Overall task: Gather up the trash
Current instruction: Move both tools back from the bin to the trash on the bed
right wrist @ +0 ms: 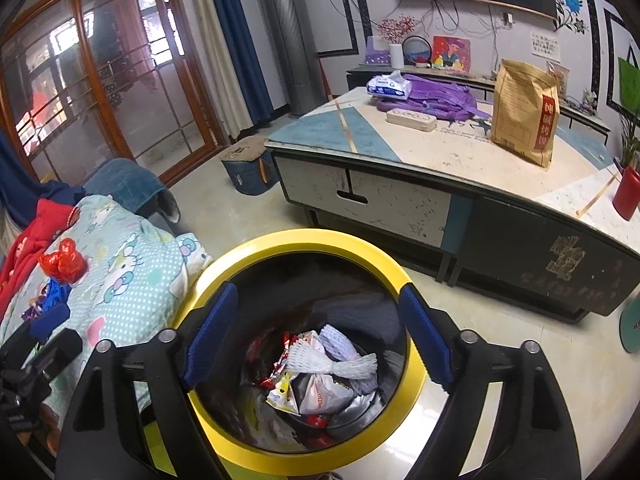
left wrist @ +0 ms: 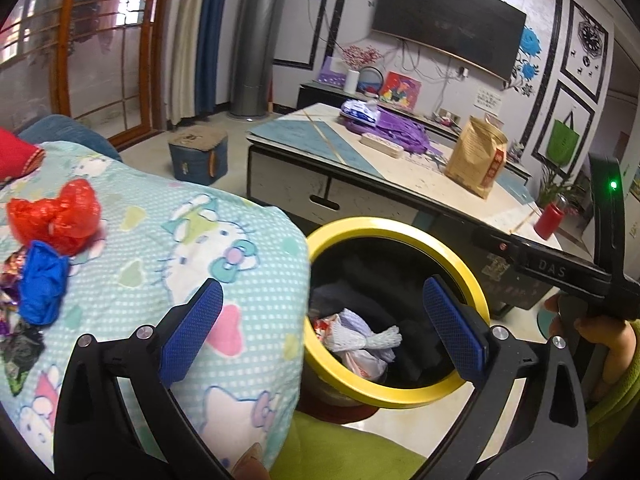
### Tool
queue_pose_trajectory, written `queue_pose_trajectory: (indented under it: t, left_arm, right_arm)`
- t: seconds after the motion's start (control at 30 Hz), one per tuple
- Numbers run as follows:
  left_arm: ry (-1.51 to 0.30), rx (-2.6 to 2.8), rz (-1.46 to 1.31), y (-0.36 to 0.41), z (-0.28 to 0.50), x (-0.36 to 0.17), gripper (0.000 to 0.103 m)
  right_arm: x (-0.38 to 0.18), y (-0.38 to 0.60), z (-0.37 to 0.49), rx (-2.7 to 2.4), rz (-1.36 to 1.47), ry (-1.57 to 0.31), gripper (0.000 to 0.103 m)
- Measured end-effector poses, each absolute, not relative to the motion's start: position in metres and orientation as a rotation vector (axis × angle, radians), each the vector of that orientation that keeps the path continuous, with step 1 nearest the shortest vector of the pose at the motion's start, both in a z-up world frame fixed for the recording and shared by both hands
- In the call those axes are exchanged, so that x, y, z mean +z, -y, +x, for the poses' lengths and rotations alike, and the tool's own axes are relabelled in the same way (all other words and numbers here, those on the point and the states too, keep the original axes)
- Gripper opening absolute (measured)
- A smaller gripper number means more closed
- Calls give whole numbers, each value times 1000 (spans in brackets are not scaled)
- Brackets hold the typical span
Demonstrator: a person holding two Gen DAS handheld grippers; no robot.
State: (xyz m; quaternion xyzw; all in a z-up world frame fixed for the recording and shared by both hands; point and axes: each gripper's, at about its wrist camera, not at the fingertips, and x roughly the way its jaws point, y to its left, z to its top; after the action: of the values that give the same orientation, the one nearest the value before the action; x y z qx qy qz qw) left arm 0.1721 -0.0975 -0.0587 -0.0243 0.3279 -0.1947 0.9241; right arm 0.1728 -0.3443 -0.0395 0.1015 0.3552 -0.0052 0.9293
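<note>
Trash lies at far left on the Hello Kitty blanket [left wrist: 168,216]: a red crumpled bag [left wrist: 56,214] touching a blue wrapper [left wrist: 42,282] just below it. Right of the blanket's edge stands the yellow-rimmed bin [right wrist: 304,248], holding a white foam net [right wrist: 332,360] among wrappers. Both tools hang empty, jaws spread wide: the left gripper [left wrist: 320,328] straddles blanket and bin rim, the right gripper [right wrist: 316,334] sits over the bin's mouth. Farther right, the worktop [right wrist: 440,156] carries a brown paper bag [right wrist: 524,112].
</note>
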Motion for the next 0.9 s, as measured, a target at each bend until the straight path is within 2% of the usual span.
queue_pose_trajectory:
  t: [0.63, 0.7, 0.9]
  left_arm:
    - [-579, -251, -121, 33, 153, -26, 92]
    - [-580, -236, -134, 26, 153, -26, 92]
    - [-566, -189, -161, 3, 150, -23, 92]
  right_arm:
    - [-7, 273, 156, 138, 84, -680, 84]
    - [-4, 267, 154, 151, 77, -676, 88]
    - [2, 248, 149, 183, 52, -666, 88]
